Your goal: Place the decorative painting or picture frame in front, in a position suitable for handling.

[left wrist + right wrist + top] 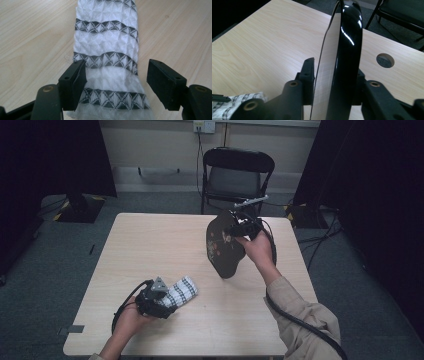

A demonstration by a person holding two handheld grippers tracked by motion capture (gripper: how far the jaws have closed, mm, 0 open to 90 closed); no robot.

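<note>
A folded white cloth (183, 289) (107, 42) with dark patterned stripes lies flat on the table's near left part. My left gripper (171, 300) (116, 72) rests low over the cloth's near end, open. Its left pad overlaps the cloth's edge and its right pad stands clear of the other edge. A black glossy plate (223, 255) (348, 37) with a floral picture on its face stands upright on edge, right of the table's middle. My right gripper (235, 232) (334, 72) is shut on its upper rim, one jaw on each face. The cloth's corner (237, 100) appears at the lower left of the right gripper view.
The light wooden table (150, 240) has a round cable hole (385, 60) near the plate. A black folding chair (235, 170) stands behind the far edge. Dark curtains hang at both sides. Cables trail from both grippers.
</note>
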